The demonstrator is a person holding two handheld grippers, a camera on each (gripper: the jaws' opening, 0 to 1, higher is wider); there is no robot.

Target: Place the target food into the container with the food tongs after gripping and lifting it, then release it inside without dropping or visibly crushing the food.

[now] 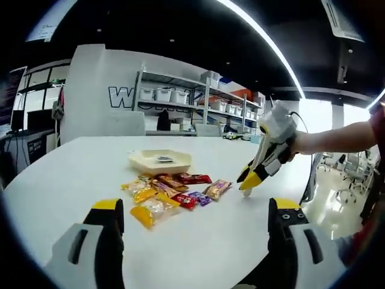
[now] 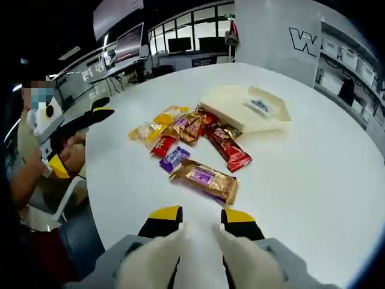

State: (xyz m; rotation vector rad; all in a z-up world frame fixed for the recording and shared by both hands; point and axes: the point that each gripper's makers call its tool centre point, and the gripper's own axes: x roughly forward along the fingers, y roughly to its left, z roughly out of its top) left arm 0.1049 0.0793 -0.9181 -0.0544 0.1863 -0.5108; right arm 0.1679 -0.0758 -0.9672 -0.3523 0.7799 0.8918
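Wrapped snacks (image 2: 191, 147) heaped mid-desk (image 2: 313, 180), just near of cream tray (image 2: 246, 108). Right claw (image 2: 201, 218) part open, empty, nearest the gold bar (image 2: 204, 179). Left claw (image 1: 195, 217) wide open, empty. Judged light, slippery, crushable; best gripped gently across bar's middle.

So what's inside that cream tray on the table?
The cream tray holds one small dark-printed packet. The other snack packets lie outside on the white table. The tray's near wall hides part of its floor.
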